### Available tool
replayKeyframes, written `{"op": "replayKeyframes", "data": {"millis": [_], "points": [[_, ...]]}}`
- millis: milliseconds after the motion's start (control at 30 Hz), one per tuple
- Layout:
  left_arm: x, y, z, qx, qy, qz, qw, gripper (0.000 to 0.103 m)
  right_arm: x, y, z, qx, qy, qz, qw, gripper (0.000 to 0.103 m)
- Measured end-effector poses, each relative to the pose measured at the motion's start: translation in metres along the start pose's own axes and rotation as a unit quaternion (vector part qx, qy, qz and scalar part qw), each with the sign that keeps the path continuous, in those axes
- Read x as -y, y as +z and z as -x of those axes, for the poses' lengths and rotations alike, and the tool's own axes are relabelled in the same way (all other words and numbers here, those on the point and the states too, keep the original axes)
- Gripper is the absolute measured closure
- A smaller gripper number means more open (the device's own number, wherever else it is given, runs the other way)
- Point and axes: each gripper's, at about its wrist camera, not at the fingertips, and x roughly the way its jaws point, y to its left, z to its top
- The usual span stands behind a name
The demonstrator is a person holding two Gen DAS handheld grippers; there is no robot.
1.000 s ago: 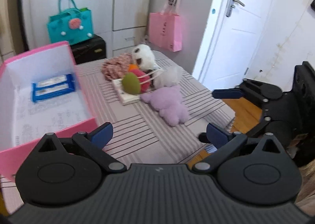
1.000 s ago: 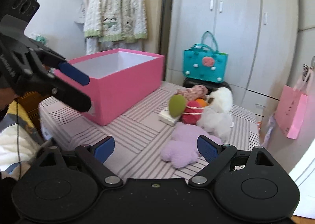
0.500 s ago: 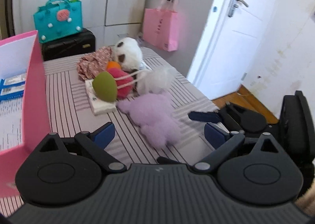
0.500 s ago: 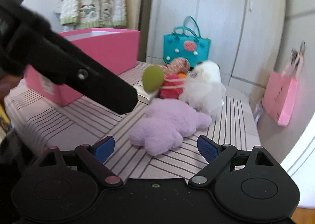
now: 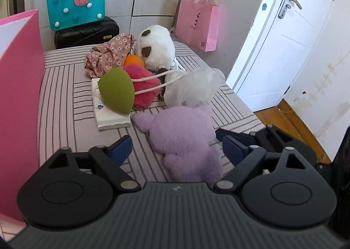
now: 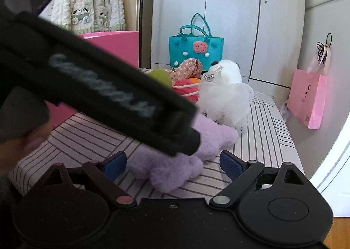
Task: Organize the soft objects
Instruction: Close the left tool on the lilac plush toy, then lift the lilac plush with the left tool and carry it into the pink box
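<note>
A purple plush toy (image 5: 186, 139) lies on the striped table, nearest to me. My left gripper (image 5: 176, 150) hangs low over it, jaws closing, with the plush between the pads and not pressed. My right gripper (image 6: 172, 163) stands open around the same purple plush (image 6: 175, 168) from the other side. Behind it lie a green egg-shaped sponge (image 5: 117, 90), a red fuzzy ball (image 5: 145, 87), a white mesh pouf (image 5: 194, 87), a white panda plush (image 5: 156, 49), a floral cloth (image 5: 109, 56) and an orange ball (image 5: 133, 60). The pink box (image 5: 19, 96) stands at the left.
A tissue pack (image 5: 109, 117) lies under the green sponge. Beyond the table are a teal bag (image 5: 76, 8) on a black suitcase (image 5: 87, 32), a pink paper bag (image 5: 196, 26) and a white door (image 5: 284, 41). The table edge (image 5: 245, 104) drops to wooden floor on the right.
Both grippers have come down and closed in on the purple plush. The left jaws have narrowed. The left gripper's body now crosses the right wrist view up close.
</note>
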Motion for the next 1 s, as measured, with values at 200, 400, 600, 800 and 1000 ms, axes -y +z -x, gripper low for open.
{"op": "replayKeyframes", "data": {"millis": [200,400,600,800,1000], "points": [[-0.010,0.001,-0.011,-0.021,-0.025,0.024,0.9992,0.037,0.010,0.000,-0.002,-0.002,-0.002,-0.031,1.000,0.027],[-0.008,-0.004,-0.014,-0.017,-0.038,0.034,0.9986,0.048,0.013,0.001,-0.001,-0.009,0.012,-0.044,0.999,0.043],[-0.004,-0.005,-0.010,-0.013,-0.034,0.036,0.9987,0.056,0.011,0.001,0.000,-0.009,0.013,-0.060,0.998,0.045],[-0.002,-0.007,-0.002,-0.023,-0.031,0.035,0.9986,0.056,0.009,0.001,0.005,-0.015,0.022,-0.073,0.997,0.046],[-0.005,-0.009,0.007,-0.046,-0.037,0.049,0.9970,0.056,0.007,0.005,0.015,-0.035,0.045,-0.087,0.995,0.046]]}}
